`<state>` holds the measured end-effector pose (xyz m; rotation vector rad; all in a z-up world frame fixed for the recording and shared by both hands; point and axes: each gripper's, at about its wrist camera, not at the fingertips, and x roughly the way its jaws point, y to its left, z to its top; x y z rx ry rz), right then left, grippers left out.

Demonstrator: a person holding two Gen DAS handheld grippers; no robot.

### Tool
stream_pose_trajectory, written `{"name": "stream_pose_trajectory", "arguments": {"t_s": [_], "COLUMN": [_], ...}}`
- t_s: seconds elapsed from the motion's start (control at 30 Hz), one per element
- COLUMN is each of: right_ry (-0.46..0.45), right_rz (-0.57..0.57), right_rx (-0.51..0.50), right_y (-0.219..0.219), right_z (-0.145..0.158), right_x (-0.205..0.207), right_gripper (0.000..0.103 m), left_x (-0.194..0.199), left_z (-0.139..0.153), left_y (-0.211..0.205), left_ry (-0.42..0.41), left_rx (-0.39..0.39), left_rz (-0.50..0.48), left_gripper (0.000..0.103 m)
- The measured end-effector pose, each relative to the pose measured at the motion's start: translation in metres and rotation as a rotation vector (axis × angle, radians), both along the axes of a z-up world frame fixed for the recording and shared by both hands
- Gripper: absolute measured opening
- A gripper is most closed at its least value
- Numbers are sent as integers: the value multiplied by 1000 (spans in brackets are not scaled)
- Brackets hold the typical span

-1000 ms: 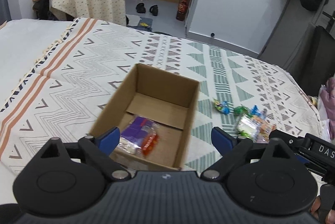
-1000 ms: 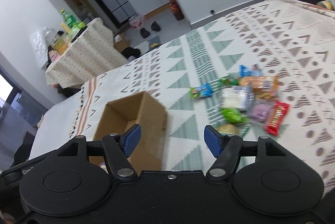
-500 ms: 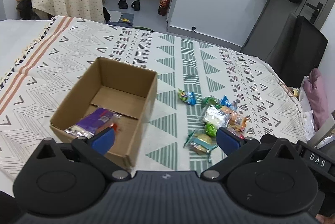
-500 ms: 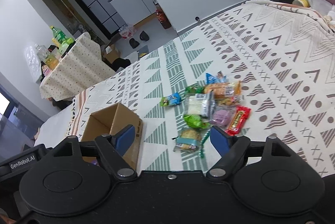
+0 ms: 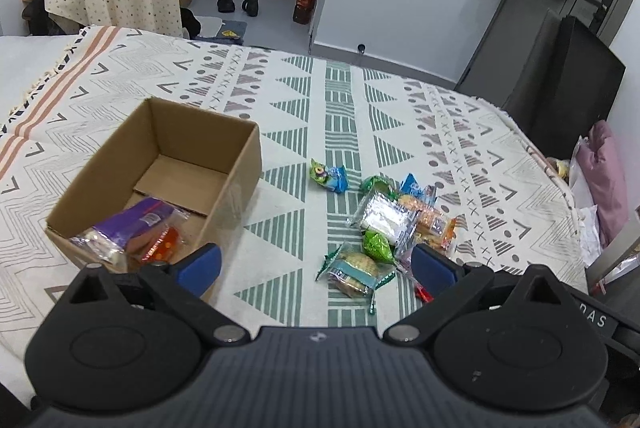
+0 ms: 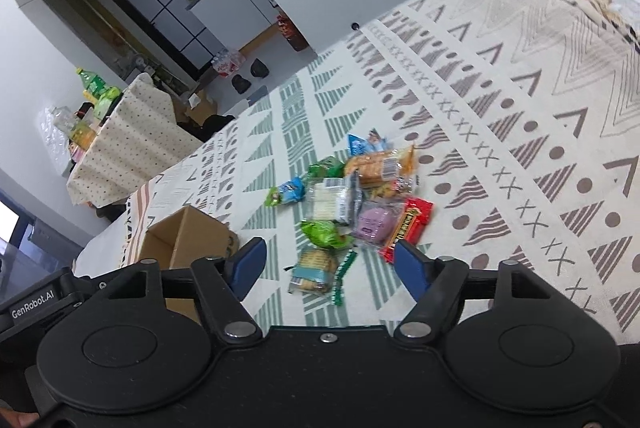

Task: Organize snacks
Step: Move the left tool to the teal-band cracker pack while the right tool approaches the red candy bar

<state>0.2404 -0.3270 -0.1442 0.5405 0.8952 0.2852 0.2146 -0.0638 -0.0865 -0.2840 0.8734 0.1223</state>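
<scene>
We hold both tools above a patterned blanket (image 5: 340, 99). Our left gripper (image 5: 316, 266) is released, its blue fingers spread wide with nothing between them; our right gripper (image 6: 328, 264) is likewise released and empty. In the left view the cardboard box (image 5: 236, 163) lies at ten o'clock from the fingers, with a purple packet (image 5: 136, 218) and an orange packet (image 5: 164, 244) resting in its near corner. The loose snack pile (image 5: 394, 216) lies at one o'clock on the blanket, apart from the box. A teal biscuit pack (image 6: 314, 268) lies nearest, seen between the right tool's fingers at twelve o'clock. Beyond it we see a green pouch (image 6: 322, 232), a lilac pack (image 6: 374, 224) and a red bar (image 6: 408, 228).
</scene>
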Motion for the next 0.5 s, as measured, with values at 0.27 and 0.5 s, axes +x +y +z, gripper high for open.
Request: {"name": "stream_pose_trajectory", "arguments": {"t_s": [0.27, 0.5], "right_ry": [60, 91], "right_rz": [-18, -22], "right_rx": [18, 18], "right_y": [-10, -9], "right_z": [-32, -55], "right_x": [17, 30], "right_gripper": [49, 45], "left_x": [17, 38], "left_z": [-22, -47], "left_y": [-16, -26], "left_ry": [31, 77], "left_rx": [17, 35], "left_rz": [-23, -51], "left_gripper": [100, 99]}}
